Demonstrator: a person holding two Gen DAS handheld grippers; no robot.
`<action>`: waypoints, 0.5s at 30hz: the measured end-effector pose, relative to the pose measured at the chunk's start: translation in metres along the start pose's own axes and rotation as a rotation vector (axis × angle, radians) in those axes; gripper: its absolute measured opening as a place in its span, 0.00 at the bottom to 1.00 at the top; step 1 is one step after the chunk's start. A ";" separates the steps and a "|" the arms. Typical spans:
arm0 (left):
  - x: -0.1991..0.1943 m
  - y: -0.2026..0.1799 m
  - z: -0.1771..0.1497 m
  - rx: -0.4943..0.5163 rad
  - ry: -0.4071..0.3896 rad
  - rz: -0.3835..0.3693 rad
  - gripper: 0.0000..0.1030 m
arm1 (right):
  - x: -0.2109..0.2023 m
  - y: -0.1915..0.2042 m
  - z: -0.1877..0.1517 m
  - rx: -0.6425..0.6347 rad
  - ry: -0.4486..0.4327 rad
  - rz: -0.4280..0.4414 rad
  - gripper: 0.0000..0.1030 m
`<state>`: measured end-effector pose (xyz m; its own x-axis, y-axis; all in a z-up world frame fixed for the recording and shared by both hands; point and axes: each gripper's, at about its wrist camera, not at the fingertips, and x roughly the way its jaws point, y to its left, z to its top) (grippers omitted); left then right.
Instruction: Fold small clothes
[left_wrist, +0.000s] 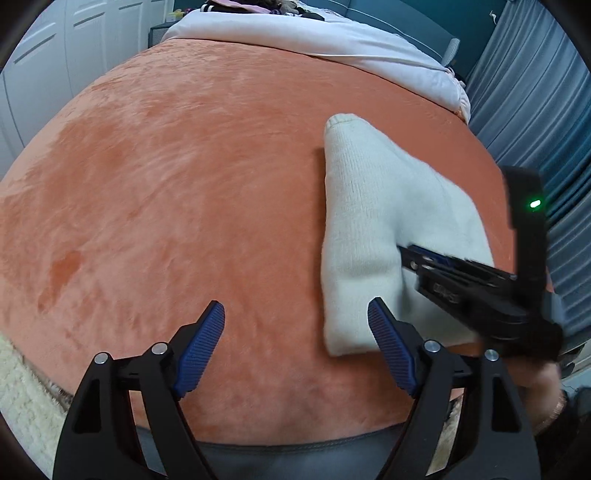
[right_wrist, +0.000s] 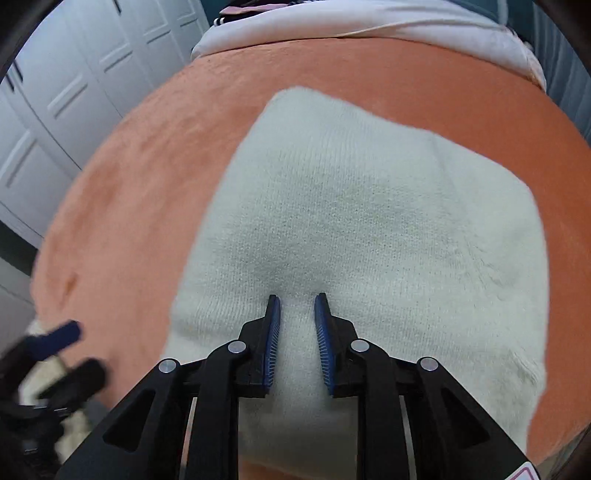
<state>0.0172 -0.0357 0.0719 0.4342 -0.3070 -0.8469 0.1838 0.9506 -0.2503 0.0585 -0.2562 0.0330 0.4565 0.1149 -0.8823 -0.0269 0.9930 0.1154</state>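
A white knit cloth (left_wrist: 373, 221) lies on the bed (left_wrist: 184, 184), which has an orange fuzzy cover. The cloth sits near the right edge of the bed, close to the near edge too. It looks folded, with a thick rolled side on its left and a narrow end pointing toward the far end of the bed.

The right claw (right_wrist: 297, 301) points down at the cloth. Its 2 blue pads (right_wrist: 273, 332) are close together with a hump of white cloth pinched up between them, so it is grasping the cloth near its near end. In the left view this claw comes in from the right, and a small green light (left_wrist: 535, 203) glows on it.

The left claw (left_wrist: 295, 325) hangs over the bare orange cover by the near edge of the bed. Its 2 pads stand wide apart, released, with nothing in them. The right pad is just in front of the cloth's near left corner; I cannot tell if it touches.

A white blanket (left_wrist: 314, 37) lies across the far end of the bed. White closet doors (right_wrist: 74, 92) stand to the left, and blue curtains (left_wrist: 535, 92) hang to the right.
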 end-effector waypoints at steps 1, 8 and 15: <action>-0.003 0.004 -0.002 0.000 0.001 0.006 0.75 | -0.004 0.005 0.006 -0.017 0.002 -0.031 0.16; -0.010 0.017 -0.010 -0.033 -0.002 -0.007 0.76 | -0.057 0.023 0.015 0.047 -0.004 0.116 0.09; -0.026 0.009 -0.012 0.004 -0.044 -0.006 0.80 | -0.031 0.011 -0.016 0.176 0.096 0.186 0.06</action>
<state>-0.0034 -0.0189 0.0863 0.4711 -0.3147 -0.8240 0.1905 0.9485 -0.2533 0.0302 -0.2485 0.0544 0.3714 0.3055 -0.8768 0.0567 0.9351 0.3498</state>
